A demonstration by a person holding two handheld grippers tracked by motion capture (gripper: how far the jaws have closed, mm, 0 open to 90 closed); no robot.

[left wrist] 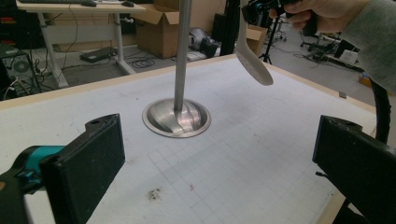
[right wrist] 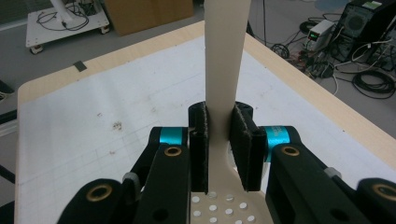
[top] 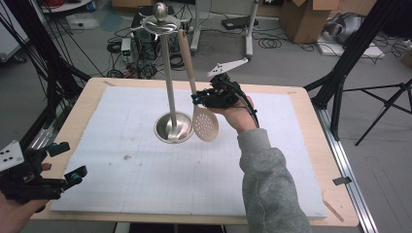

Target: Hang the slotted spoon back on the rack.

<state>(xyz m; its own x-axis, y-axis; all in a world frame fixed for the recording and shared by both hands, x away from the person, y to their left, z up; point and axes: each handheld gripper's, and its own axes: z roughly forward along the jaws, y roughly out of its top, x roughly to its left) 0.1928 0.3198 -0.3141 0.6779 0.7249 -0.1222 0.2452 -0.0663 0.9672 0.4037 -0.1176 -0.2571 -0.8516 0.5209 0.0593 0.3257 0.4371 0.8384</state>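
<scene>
A cream slotted spoon hangs upright by the steel utensil stand, its handle top up at the stand's hooks. My right gripper is shut on the spoon's handle just above the perforated head; in the right gripper view the pads press on the spoon's neck from both sides. The stand's round base rests on the white mat. My left gripper hovers open over the table's near left corner, with nothing between its jaws.
A white gridded mat covers the wooden table. A tripod leg stands at the right, and cables, boxes and equipment lie on the floor beyond the far edge.
</scene>
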